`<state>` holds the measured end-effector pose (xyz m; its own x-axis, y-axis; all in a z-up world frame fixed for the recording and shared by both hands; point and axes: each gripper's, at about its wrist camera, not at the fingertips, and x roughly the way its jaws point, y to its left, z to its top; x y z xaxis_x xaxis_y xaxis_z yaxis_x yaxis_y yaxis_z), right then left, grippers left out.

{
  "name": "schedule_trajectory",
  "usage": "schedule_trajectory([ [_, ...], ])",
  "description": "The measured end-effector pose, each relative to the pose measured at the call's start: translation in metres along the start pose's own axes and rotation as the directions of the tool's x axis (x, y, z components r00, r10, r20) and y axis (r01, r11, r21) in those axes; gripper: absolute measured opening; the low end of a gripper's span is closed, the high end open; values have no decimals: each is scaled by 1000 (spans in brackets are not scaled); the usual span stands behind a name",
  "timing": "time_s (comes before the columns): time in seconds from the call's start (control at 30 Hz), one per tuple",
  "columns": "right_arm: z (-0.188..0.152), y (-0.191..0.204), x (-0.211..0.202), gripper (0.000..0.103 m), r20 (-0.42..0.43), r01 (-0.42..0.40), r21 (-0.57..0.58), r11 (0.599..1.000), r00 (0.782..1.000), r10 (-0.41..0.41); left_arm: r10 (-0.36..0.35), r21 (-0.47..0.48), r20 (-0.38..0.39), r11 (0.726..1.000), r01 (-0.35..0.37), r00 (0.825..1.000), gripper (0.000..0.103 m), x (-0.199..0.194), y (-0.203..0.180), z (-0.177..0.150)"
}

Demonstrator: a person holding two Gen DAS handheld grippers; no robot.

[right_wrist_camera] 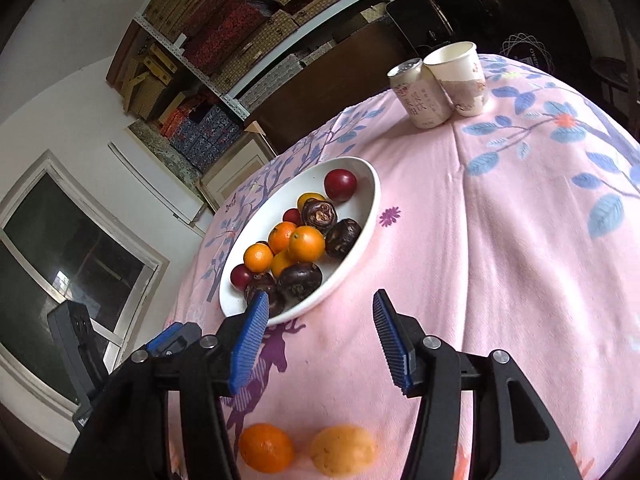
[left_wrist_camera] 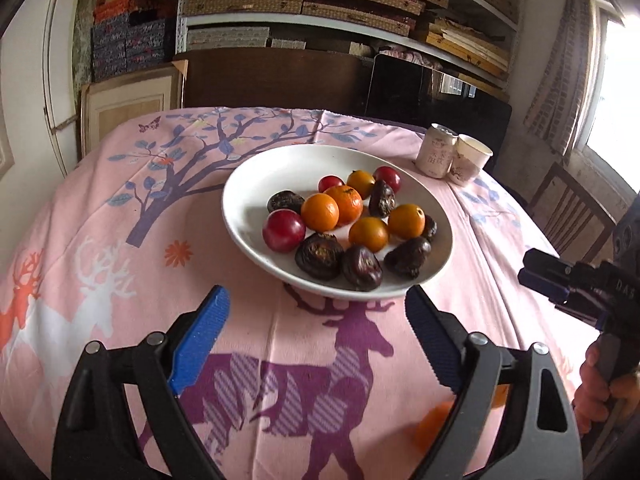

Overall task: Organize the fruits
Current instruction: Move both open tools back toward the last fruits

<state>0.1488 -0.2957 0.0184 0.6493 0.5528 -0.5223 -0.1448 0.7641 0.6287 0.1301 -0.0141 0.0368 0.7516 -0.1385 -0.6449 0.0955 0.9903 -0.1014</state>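
Hovering apart and empty, the left tool (left_wrist_camera: 316, 336) and right tool (right_wrist_camera: 320, 340) leave two loose oranges (right_wrist_camera: 266, 447) near the bench's (right_wrist_camera: 500, 240) front edge, where a nudge could roll them off.

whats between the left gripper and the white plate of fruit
Nothing solid: in the left wrist view only bare pink tablecloth with a purple deer print lies between the open left gripper and the white plate.

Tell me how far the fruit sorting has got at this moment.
Barely started. Done: two orange fruits lie on the tablecloth, apart from the plate. In hand: nothing; the left gripper and right gripper are both open and empty. Left: the plate still holds mixed orange fruits, red fruits and dark brown fruits.
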Motion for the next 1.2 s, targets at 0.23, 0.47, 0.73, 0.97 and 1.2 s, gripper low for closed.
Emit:
schedule_trajectory([
  [0.23,-44,-14,-24,63,-13,5,-15,1000,1000,-6,67,95,38,993,-70,997,96,-28,-23,-44],
  [0.47,-71,9,-34,70,5,73,-173,982,997,-74,131,180,47,974,-137,990,98,-33,-44,-59],
  [0.73,-77,14,-32,70,-10,108,-217,970,994,-113,143,150,12,978,-143,990,98,-26,-36,-57],
  [0.97,-79,19,-28,70,-30,115,-246,962,992,-126,145,157,19,977,-146,989,98,-26,-37,-58],
  [1.2,-85,26,-23,69,-57,126,-296,947,987,-149,146,163,25,976,-148,989,98,-27,-38,-59],
])
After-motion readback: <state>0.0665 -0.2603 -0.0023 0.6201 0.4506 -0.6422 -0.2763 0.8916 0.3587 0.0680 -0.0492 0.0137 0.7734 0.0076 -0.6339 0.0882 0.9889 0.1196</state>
